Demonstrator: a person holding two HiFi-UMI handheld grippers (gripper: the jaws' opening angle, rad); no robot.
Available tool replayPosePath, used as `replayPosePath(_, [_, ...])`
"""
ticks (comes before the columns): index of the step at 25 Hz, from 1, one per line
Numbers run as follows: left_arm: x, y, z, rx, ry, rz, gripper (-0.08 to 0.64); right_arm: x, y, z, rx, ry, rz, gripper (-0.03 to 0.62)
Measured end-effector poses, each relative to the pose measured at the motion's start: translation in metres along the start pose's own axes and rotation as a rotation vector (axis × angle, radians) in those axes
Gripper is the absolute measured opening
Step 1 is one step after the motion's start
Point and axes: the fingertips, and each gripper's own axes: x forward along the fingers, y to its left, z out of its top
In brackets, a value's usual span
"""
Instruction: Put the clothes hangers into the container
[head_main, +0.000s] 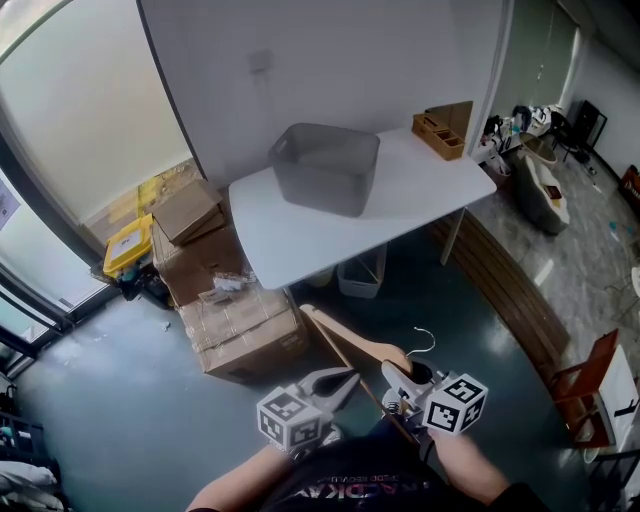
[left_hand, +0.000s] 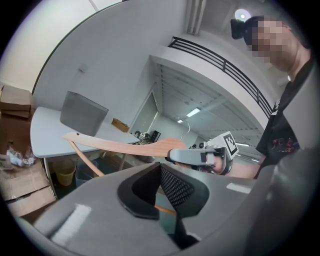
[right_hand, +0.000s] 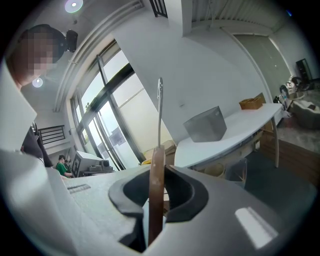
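A wooden clothes hanger (head_main: 350, 342) with a metal hook (head_main: 427, 341) is held out in front of me above the dark floor. My right gripper (head_main: 400, 374) is shut on it just below the hook; in the right gripper view the wood (right_hand: 156, 190) stands upright between the pads. My left gripper (head_main: 350, 380) sits just left of it, open, and in the left gripper view the hanger's lower bar (left_hand: 165, 209) shows through the gap. The grey container (head_main: 325, 166) stands on the white table (head_main: 420, 190) well ahead of both grippers.
Cardboard boxes (head_main: 235, 320) are stacked left of the table. A pale bin (head_main: 360, 274) stands under it. A wooden organiser (head_main: 440, 135) sits at the table's far right corner. A red chair (head_main: 590, 385) is at the right, windows at the left.
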Motion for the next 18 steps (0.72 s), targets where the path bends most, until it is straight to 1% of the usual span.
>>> replayPosePath(7, [-0.003,0.002,-0.001,-0.001,-0.001,-0.003,-0.002,0.004,-0.001,0.002,0.003,-0.011,-0.008,0.058])
replayPosePath(12, [-0.005,0.008,0.006,-0.005,-0.017,0.002,-0.002,0.01,-0.004,0.008,-0.005,-0.015,-0.008,0.058])
replayPosePath(18, [0.009,0.017,0.011,-0.017,-0.021,0.031,-0.002,0.015,-0.022,0.022,-0.016,-0.011,0.008,0.058])
